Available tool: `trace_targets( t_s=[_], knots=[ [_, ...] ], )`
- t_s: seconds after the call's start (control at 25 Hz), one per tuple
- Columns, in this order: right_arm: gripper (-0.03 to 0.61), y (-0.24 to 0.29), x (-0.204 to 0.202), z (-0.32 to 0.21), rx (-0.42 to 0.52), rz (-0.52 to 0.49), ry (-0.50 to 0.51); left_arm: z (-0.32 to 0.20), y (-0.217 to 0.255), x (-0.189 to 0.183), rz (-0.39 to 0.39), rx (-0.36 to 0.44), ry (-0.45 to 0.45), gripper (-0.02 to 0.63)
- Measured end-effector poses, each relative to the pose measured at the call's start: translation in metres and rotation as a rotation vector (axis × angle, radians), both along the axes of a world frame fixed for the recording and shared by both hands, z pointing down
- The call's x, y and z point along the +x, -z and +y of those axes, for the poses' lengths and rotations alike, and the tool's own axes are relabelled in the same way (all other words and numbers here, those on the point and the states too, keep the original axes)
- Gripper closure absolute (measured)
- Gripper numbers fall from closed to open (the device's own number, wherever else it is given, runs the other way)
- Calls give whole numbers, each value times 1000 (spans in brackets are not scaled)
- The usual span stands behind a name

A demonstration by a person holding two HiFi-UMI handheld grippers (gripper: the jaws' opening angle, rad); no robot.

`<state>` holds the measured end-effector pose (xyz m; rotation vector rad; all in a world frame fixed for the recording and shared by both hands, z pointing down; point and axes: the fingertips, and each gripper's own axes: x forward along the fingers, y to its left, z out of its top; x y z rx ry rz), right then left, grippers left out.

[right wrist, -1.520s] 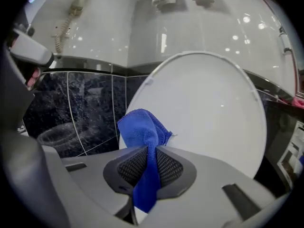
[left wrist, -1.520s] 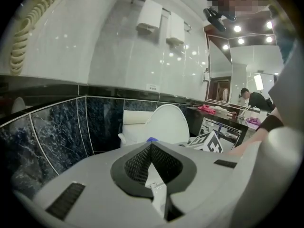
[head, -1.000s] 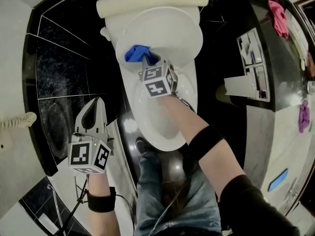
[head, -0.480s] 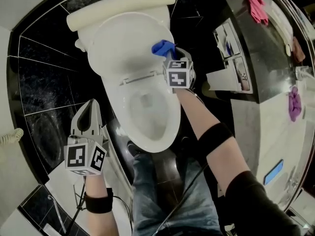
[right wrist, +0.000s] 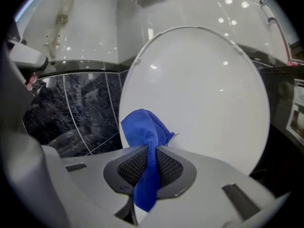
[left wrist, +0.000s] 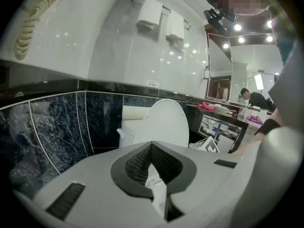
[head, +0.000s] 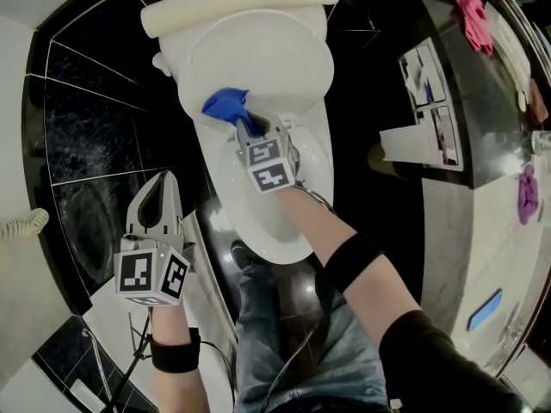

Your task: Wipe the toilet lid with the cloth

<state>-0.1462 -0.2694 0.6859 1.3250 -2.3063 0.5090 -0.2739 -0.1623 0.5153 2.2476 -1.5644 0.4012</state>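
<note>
Two grippers in shot, only one working. The right gripper (head: 249,127) is clamped on the blue cloth (head: 225,104), jaws nipped tight round a twisted strip of it. The right gripper view shows it plainly: right gripper (right wrist: 149,167) w/ cloth (right wrist: 145,132) threaded btwn the mesh pads, a tail hanging out below, a bunched head sticking out in front. That bunch sits at the lower-left edge of the toilet lid (head: 258,58), which stands raised, leaning back on the tank (head: 241,3). It looks pressed to the lid's white face (right wrist: 204,94), tho contact can't be fully confirmed. The bowl (head: 263,222) is open below, right forearm reaching across it. Other side: the left gripper (head: 164,183) hangs well apart from the toilet, over by the dark tiled wall (head: 95,136), jaws fully together w/ nothing btwn them. Its own view has the left gripper (left wrist: 154,175) clenched empty, lid (left wrist: 164,122) visible beyond. Bkgd: pink cloth (head: 475,17) and purple cloth (head: 527,198) lie on the counter (head: 504,248) at right, well clear of the action.
</note>
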Motion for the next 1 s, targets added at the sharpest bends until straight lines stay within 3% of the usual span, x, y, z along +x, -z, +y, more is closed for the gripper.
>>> trace_targets(
  t_s=[0.12, 0.2, 0.44, 0.56, 0.88, 1.0],
  knots=[
    [509, -21, -56, 3, -21, 21, 75, 3, -5, -20, -6, -6, 19, 614],
    [509, -38, -72, -2, -51, 43, 62, 5, -7, -32, -13, -11, 28, 614],
    [509, -47, -50, -28, -96, 90, -15, 6, -13, -51, -9, -24, 49, 614],
    [511, -49, -4, -30, -100, 112, -106, 4, -15, -42, 1, -24, 38, 614],
    [511, -66, 169, -32, -163, 174, -394, -3, -16, 7, 6, -11, -17, 614],
    [511, -70, 204, -28, -181, 161, -456, -1, -18, 21, 7, -11, -27, 614]
  ],
)
